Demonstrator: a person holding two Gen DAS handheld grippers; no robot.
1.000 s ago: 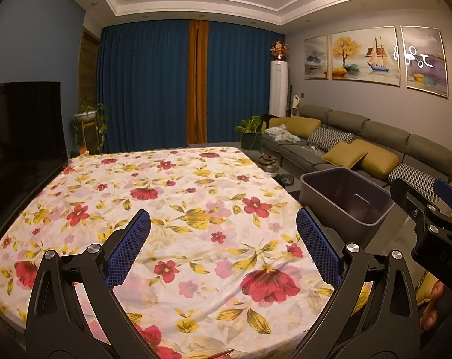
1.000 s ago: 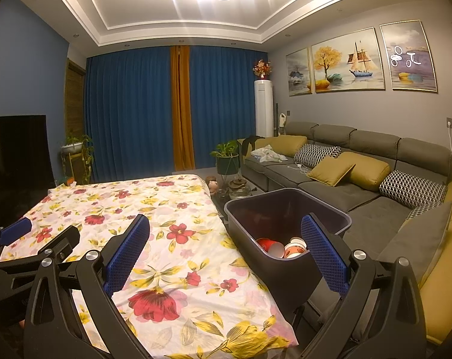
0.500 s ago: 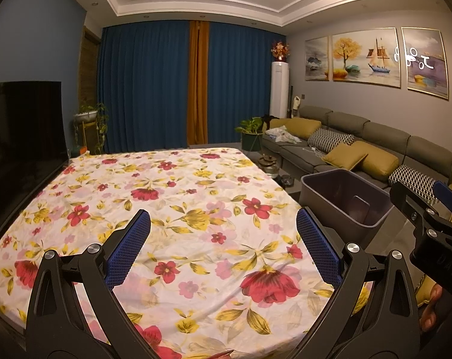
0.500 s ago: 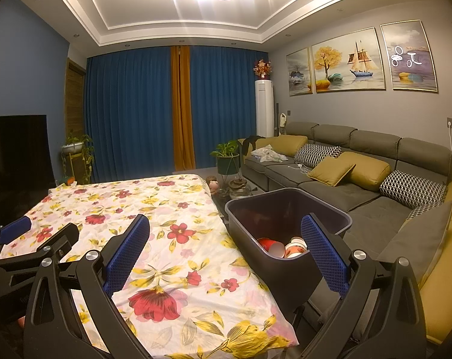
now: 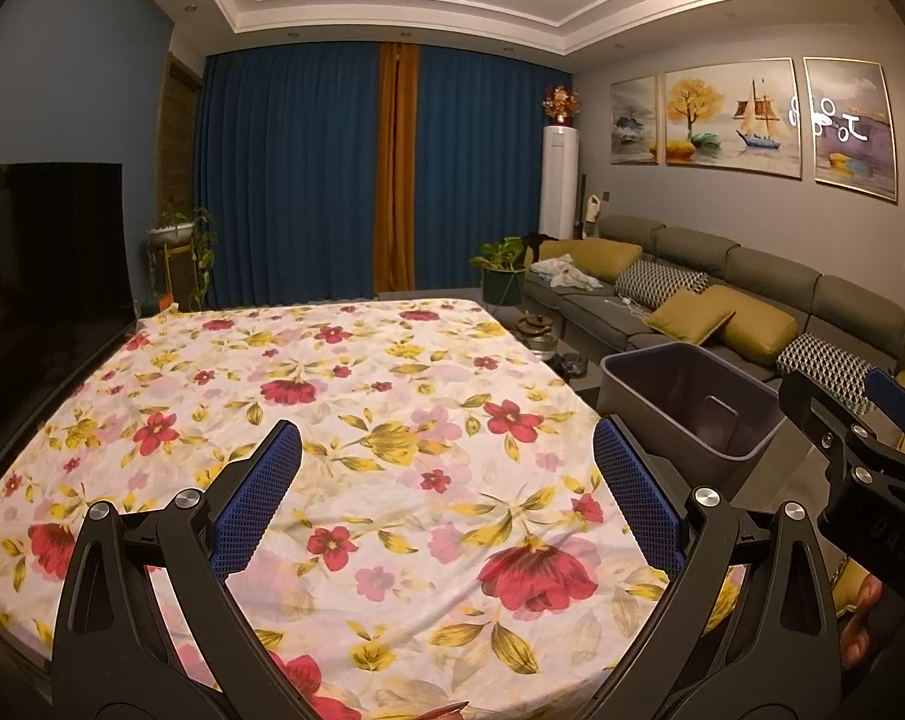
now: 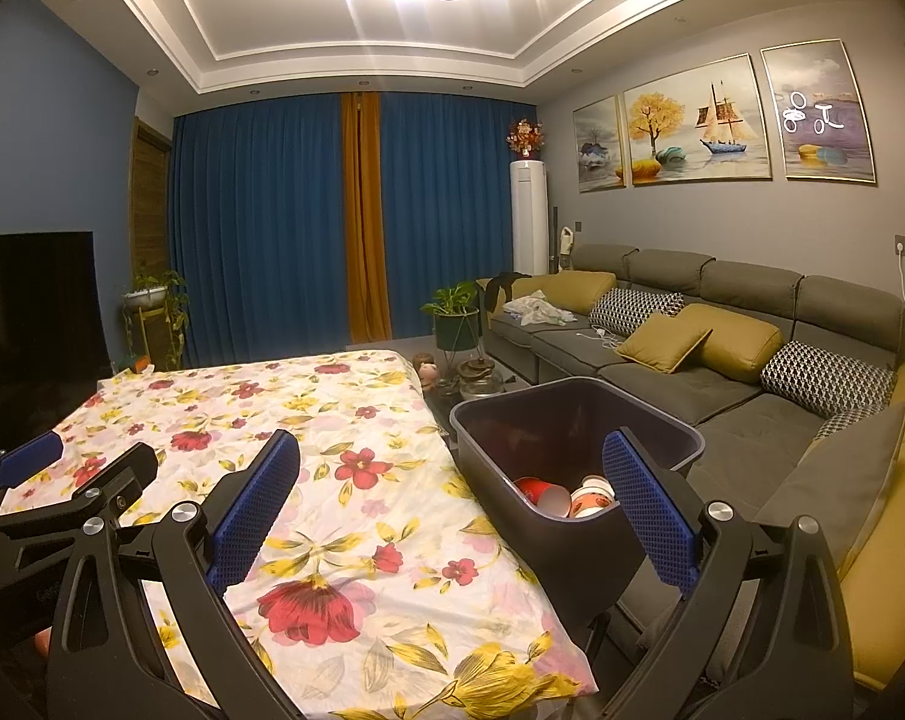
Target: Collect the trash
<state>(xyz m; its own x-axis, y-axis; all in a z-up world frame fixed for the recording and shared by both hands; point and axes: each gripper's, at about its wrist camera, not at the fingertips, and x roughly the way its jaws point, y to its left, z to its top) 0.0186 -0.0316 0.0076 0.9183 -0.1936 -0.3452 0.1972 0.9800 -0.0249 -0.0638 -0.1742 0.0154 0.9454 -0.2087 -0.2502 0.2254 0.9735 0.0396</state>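
A dark grey bin (image 6: 578,462) stands just off the right edge of the table with the floral cloth (image 6: 308,420). It holds red and white paper cups (image 6: 563,498). My right gripper (image 6: 452,492) is open and empty, held above the table's near right corner, with the bin between its fingers in view. My left gripper (image 5: 446,492) is open and empty above the near part of the floral cloth (image 5: 344,396). The bin (image 5: 692,408) shows to its right; its contents are hidden there. Each gripper appears at the edge of the other's view.
A grey sofa (image 6: 722,360) with yellow and patterned cushions runs along the right wall. A dark TV screen (image 5: 44,252) stands at the left. Potted plants (image 6: 455,312) and small objects on the floor sit beyond the table. Blue curtains cover the far wall.
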